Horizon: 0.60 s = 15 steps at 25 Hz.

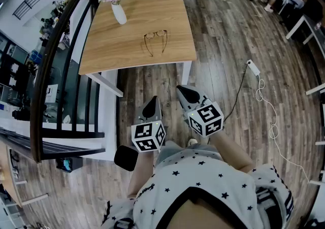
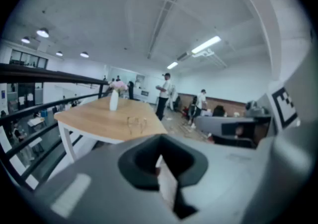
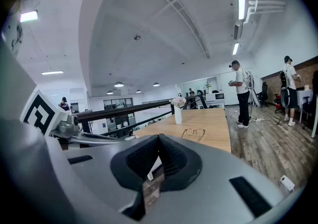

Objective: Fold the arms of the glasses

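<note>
Thin-rimmed glasses (image 1: 155,41) lie on the wooden table (image 1: 127,50) near its front edge, both arms spread open and pointing toward me. They also show small in the left gripper view as glasses (image 2: 135,122) and in the right gripper view as glasses (image 3: 193,132). Both grippers are held close to my body, well short of the table, above the floor. My left gripper (image 1: 151,105) has its jaws together and holds nothing. My right gripper (image 1: 185,92) beside it also looks shut and empty.
A white vase with pink flowers (image 1: 118,12) stands at the table's back left. A dark curved railing (image 1: 61,50) runs along the left. A power strip with a white cable (image 1: 253,67) lies on the floor to the right. People (image 3: 241,94) stand beyond the table.
</note>
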### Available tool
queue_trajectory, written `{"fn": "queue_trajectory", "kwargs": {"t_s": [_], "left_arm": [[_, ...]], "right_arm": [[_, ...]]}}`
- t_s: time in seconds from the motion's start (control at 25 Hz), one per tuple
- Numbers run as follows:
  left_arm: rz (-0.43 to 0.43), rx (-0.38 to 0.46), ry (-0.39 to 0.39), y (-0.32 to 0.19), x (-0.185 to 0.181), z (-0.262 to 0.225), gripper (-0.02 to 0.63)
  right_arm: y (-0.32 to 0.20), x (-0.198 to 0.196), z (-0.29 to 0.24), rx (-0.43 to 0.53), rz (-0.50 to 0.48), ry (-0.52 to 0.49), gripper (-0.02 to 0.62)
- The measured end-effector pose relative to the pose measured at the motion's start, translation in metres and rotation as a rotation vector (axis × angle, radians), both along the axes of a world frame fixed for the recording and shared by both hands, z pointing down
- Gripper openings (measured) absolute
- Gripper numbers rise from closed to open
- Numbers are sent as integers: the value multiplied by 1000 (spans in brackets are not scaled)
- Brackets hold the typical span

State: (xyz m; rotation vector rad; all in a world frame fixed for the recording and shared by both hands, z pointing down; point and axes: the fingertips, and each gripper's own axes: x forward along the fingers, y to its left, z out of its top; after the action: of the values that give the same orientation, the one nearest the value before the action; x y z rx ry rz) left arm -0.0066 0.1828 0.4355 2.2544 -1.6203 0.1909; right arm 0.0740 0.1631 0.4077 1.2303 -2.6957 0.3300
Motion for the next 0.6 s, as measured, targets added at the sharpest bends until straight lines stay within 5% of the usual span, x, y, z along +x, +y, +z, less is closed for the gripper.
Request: {"fn": "queue_trajectory", "kwargs": {"t_s": [0.6], "left_arm": [[14,22,77,14,-19,-15,6]], "right_arm": [[25,-13,-9,29,19,15,17]]}}
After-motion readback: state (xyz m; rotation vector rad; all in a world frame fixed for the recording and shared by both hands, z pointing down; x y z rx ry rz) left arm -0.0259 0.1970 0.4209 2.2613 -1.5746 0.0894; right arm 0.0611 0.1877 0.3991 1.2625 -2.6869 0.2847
